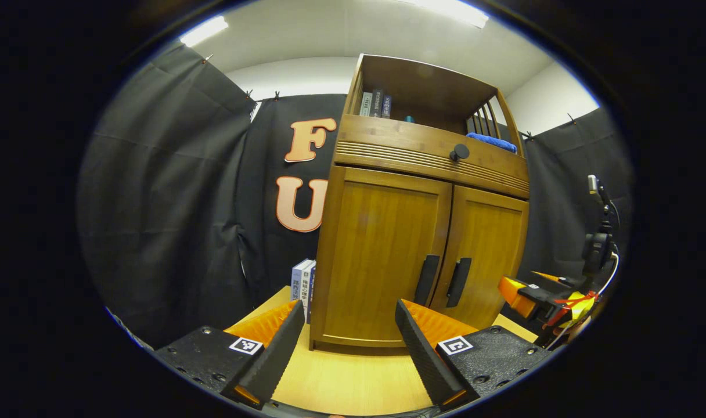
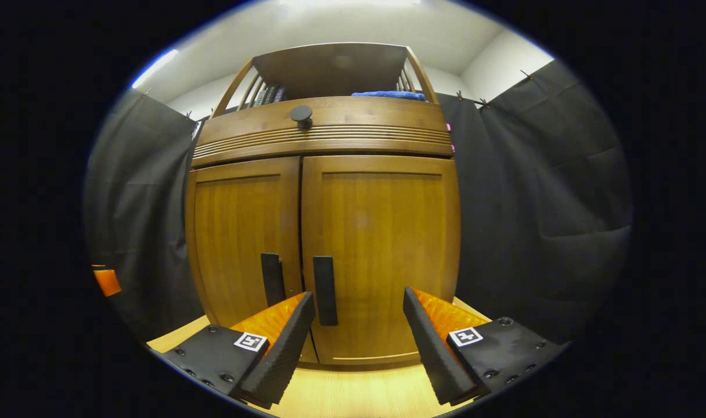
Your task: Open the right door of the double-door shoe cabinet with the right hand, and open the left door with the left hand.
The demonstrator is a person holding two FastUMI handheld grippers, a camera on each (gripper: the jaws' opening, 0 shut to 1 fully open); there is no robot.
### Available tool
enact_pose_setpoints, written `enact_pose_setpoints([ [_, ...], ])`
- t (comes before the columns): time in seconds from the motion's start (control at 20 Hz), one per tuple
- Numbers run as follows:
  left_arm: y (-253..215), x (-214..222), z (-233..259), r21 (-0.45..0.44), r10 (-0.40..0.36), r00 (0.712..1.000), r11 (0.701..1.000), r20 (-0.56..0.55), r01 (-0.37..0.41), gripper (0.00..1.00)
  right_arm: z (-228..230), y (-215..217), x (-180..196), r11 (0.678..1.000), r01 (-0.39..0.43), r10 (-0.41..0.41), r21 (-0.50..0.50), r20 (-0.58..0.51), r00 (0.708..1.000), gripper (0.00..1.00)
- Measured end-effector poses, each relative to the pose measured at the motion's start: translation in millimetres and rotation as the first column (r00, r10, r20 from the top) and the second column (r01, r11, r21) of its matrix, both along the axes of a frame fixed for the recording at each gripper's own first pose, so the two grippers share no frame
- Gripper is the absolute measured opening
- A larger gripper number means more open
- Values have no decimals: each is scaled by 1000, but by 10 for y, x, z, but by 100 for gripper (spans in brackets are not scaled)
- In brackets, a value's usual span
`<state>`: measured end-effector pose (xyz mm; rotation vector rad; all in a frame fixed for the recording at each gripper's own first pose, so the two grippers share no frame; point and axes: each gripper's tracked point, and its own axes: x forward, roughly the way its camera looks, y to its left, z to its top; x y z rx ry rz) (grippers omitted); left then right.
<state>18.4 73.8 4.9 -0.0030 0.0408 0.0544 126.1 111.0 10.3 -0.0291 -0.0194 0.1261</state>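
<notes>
A wooden shoe cabinet (image 1: 388, 255) (image 2: 330, 232) stands on a light table with both doors closed. Its left door (image 1: 382, 255) (image 2: 242, 232) and right door (image 1: 486, 249) (image 2: 382, 244) each carry a dark vertical handle, the left handle (image 1: 427, 280) (image 2: 272, 280) and the right handle (image 1: 458, 282) (image 2: 325, 290). My left gripper (image 1: 350, 316) is open, a short way in front of the left door. My right gripper (image 2: 359, 305) is open in front of the right door, its handle just above the left fingertip. The right gripper (image 1: 524, 293) also appears at the right of the left gripper view.
A drawer with a round knob (image 1: 459, 152) (image 2: 301, 114) sits above the doors. An open shelf on top holds books (image 1: 376, 104) and a blue cloth (image 1: 492, 142) (image 2: 388, 94). More books (image 1: 302, 284) stand left of the cabinet. The table (image 1: 353, 377) (image 2: 353, 389) extends toward me.
</notes>
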Motion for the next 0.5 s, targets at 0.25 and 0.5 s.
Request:
enact_pose_setpoints([
  [0.25, 284, -162, 85, 51, 53, 998, 997, 15, -53, 92, -101, 277, 441, 999, -39, 40, 23, -35, 999, 96],
  [0.5, 444, -269, 120, 87, 79, 997, 993, 20, -81, 92, -312, 394, 882, 999, -46, 48, 24, -108, 993, 98],
])
